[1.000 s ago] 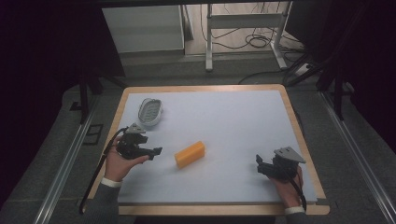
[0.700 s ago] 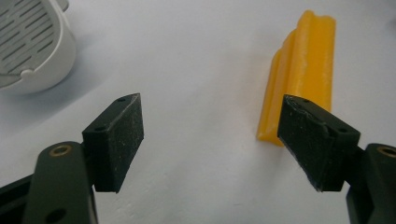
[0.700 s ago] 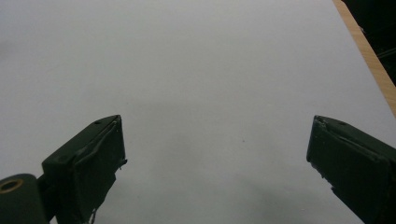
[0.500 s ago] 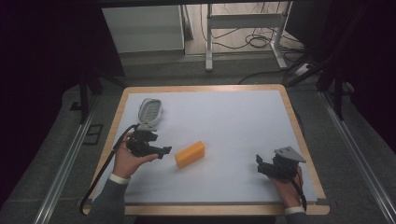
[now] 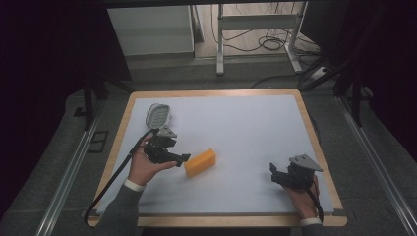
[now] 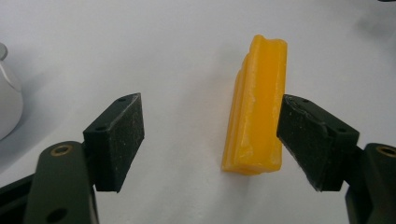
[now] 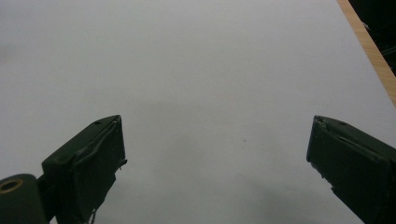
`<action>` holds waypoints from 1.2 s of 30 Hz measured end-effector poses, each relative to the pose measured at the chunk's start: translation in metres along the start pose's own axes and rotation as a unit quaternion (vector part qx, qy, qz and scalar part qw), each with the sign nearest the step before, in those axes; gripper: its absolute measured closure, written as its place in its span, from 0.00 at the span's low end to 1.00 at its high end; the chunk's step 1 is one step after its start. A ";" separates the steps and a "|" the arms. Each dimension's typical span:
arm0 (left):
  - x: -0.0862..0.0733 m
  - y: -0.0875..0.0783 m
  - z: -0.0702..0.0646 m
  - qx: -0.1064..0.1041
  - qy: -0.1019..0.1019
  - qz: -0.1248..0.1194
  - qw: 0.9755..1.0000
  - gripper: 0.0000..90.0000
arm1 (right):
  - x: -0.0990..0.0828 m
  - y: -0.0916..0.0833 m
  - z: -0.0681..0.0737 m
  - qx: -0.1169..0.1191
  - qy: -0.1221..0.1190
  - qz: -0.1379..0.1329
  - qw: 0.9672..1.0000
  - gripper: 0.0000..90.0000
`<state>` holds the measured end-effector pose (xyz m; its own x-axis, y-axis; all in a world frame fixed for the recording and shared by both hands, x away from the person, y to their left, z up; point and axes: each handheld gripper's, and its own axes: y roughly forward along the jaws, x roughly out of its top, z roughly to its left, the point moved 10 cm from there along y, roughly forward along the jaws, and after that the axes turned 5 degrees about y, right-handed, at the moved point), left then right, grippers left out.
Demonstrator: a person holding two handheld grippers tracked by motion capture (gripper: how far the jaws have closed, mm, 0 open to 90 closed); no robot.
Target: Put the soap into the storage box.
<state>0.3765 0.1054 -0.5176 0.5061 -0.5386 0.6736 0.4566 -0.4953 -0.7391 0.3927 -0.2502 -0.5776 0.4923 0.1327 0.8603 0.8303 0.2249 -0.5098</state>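
Note:
A yellow-orange block (image 5: 200, 162) lies on the white table sheet (image 5: 236, 128), left of centre. My left gripper (image 5: 183, 158) is right beside its left end, open. In the left gripper view the block (image 6: 258, 107) lies lengthwise between the jaws, close against the right pad (image 6: 314, 140) and well apart from the left pad (image 6: 117, 137). My right gripper (image 5: 273, 173) rests low at the table's right front, held by a hand. Its jaws stand wide open in the right gripper view (image 7: 217, 158), with bare white sheet between them.
A white oval object (image 5: 158, 115) with a ribbed top lies at the table's back left, behind my left hand; its rim shows in the left gripper view (image 6: 8, 102). The wooden table edge (image 5: 317, 142) runs along the right. A cable (image 5: 110, 184) trails from the left gripper.
My left gripper has moved right and forward, from beside the white oval object up to the block's left end. The right gripper has stayed where it was.

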 end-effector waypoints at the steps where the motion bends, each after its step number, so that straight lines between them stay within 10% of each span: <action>1: 0.000 0.000 -0.001 -0.001 0.002 0.001 1.000 0.26 | 0.000 0.000 0.000 0.000 0.000 0.000 1.000 0.05; 36: 0.025 0.029 -0.032 -0.035 0.040 0.031 0.998 0.26 | 0.000 0.000 0.001 -0.004 -0.006 0.000 1.000 0.05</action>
<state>0.3787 0.0559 -0.5219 0.4705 -0.6205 0.6274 0.3735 -0.5041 -0.7787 0.3927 -0.2496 -0.5779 0.4894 0.1440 0.8601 0.8324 0.2168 -0.5099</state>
